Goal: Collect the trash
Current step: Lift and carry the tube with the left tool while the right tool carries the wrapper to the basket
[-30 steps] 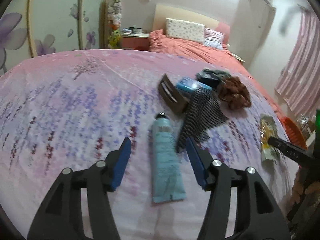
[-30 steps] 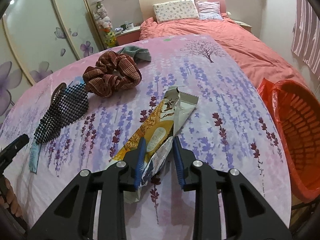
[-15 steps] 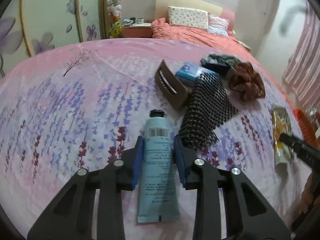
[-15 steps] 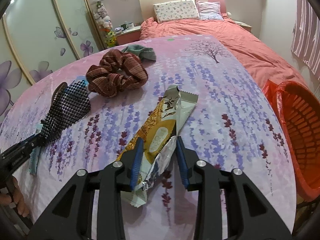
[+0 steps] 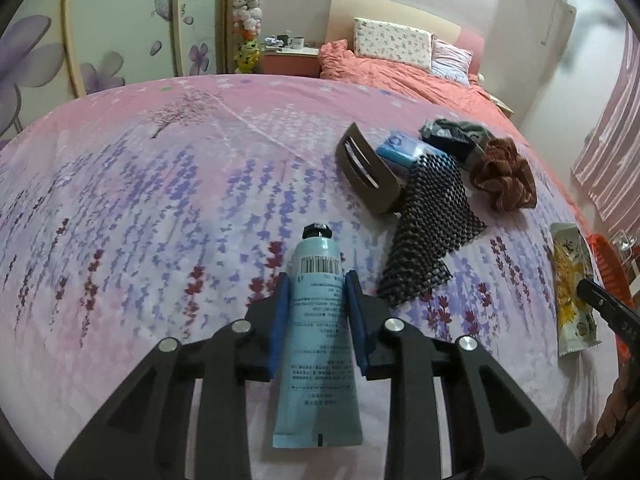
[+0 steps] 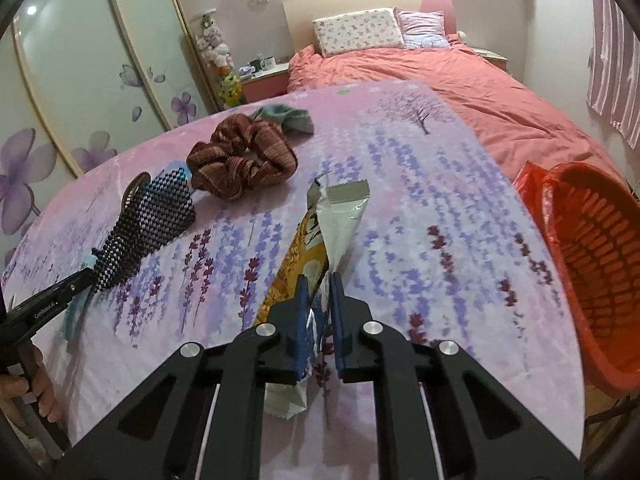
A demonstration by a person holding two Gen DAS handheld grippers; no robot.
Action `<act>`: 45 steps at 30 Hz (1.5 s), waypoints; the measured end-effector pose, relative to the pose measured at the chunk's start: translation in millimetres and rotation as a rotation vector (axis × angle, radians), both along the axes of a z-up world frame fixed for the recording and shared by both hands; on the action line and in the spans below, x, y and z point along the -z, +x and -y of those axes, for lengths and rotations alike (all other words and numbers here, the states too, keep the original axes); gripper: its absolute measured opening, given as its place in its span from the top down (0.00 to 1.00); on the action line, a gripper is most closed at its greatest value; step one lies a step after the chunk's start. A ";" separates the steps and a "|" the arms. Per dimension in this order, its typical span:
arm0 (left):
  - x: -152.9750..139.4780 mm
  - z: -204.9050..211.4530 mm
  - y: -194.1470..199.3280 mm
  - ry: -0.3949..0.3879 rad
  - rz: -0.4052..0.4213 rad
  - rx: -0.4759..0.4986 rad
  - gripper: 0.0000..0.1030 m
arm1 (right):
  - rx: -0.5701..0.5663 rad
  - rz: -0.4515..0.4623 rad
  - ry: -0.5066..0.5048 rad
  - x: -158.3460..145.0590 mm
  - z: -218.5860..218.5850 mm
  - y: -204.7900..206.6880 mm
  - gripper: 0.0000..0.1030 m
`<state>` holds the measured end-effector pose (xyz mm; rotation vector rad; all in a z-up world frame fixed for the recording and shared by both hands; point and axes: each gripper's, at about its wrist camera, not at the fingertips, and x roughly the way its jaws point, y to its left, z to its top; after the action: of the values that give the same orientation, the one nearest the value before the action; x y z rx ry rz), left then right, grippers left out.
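A light-blue squeeze tube with a black cap and a barcode (image 5: 320, 320) lies flat on the pink bedspread printed with purple lavender sprigs (image 5: 140, 208), cap pointing away from the camera. The left gripper (image 5: 318, 284) has its blue-padded jaws closed on the tube's sides just below the barcode. Farther to the right on the same bedspread lies a crinkled yellow-and-silver foil snack wrapper (image 6: 320, 240), stretched lengthwise and torn at its far end. The right gripper (image 6: 319, 284) has its jaws pinched nearly together on the wrapper's near part, the foil bunched between the pads.

Between the two pieces of trash, a black open-mesh net sleeve (image 5: 430, 224) lies spread out, its far end touching a brown curved hair clip (image 5: 366, 170) and a small blue packet (image 5: 400, 148). Just beyond sits a brown checked fabric scrunchie (image 6: 240, 160), with a grey-green crumpled cloth (image 6: 288, 118) behind it. At the bed's right edge stands an orange plastic lattice basket (image 6: 592, 264). A person's hand (image 6: 24, 392) shows at the lower left of the right wrist view, on the left gripper's handle.
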<state>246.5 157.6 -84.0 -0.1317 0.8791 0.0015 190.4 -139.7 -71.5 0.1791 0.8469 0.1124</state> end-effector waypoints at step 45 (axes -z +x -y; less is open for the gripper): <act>-94.1 143.0 -20.5 -0.087 0.168 0.279 0.73 | 0.221 0.187 0.022 -70.5 115.5 -51.5 0.90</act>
<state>226.1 14.6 10.1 -0.0881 0.7238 -0.3044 138.9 -255.1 -1.0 0.2778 0.6357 -0.0680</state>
